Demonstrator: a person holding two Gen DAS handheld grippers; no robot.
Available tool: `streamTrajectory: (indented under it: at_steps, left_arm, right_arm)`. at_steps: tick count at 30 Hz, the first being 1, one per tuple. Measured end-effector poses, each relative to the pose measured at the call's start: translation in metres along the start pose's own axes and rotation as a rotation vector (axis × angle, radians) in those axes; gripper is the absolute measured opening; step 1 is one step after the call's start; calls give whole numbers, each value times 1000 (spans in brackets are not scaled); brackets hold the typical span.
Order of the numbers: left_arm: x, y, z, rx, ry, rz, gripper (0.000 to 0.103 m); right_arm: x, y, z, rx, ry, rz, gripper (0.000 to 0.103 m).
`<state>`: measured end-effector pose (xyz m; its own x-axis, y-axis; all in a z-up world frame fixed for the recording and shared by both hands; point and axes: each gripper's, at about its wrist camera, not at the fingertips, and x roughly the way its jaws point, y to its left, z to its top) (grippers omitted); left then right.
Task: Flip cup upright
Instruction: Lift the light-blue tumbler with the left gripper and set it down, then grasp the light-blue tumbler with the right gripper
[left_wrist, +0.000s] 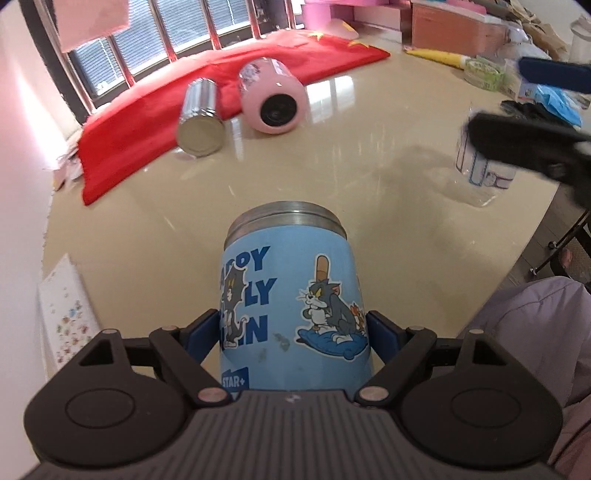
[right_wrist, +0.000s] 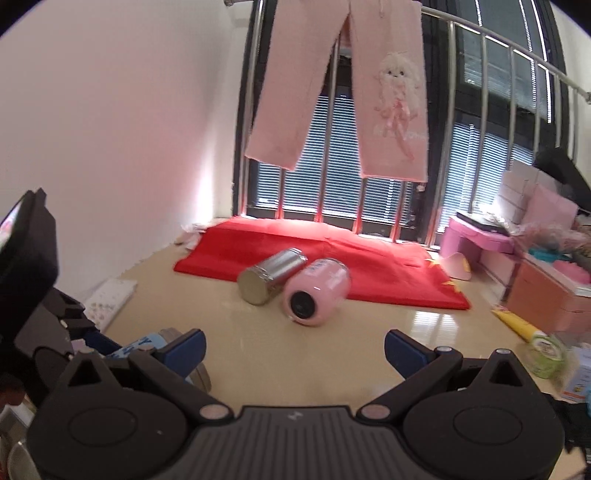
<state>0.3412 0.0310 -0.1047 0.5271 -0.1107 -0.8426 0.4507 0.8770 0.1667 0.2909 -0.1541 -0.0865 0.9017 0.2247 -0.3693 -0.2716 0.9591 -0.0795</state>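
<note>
My left gripper (left_wrist: 293, 332) is shut on a blue cartoon-print cup (left_wrist: 291, 295) with a metal rim, held over the beige table (left_wrist: 369, 177). A pink cup (left_wrist: 271, 98) and a silver cup (left_wrist: 201, 118) lie on their sides at the far side, by a red cloth (left_wrist: 147, 122). My right gripper (right_wrist: 293, 350) is open and empty above the table, facing the pink cup (right_wrist: 317, 291) and silver cup (right_wrist: 267, 275). It shows at the right of the left wrist view (left_wrist: 528, 107). The blue cup (right_wrist: 147, 345) peeks in at the lower left of the right wrist view.
A clear plastic cup (left_wrist: 484, 166) stands at the right behind the right gripper. Boxes and clutter (left_wrist: 461, 33) fill the far right. A patterned white box (left_wrist: 64, 310) lies at the left edge. A wall and barred window (right_wrist: 369, 203) are beyond the red cloth (right_wrist: 332, 258).
</note>
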Motion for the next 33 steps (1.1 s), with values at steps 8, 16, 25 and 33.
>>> streamTrajectory:
  at_steps: [8, 16, 25, 33]
  left_arm:
    - [8, -10, 6, -21, -9, 46, 87]
    - [-72, 12, -24, -180, -228, 125, 103]
    - [-110, 34, -91, -418, -332, 198, 103]
    - [-105, 51, -114, -422, -316, 158, 103]
  right_arm:
    - [-13, -14, -10, -1, 18, -16, 103]
    - [-18, -5, -5, -15, 8, 15, 103]
    - [-8, 35, 2, -48, 92, 97, 103]
    - [9, 77, 8, -84, 155, 120, 103]
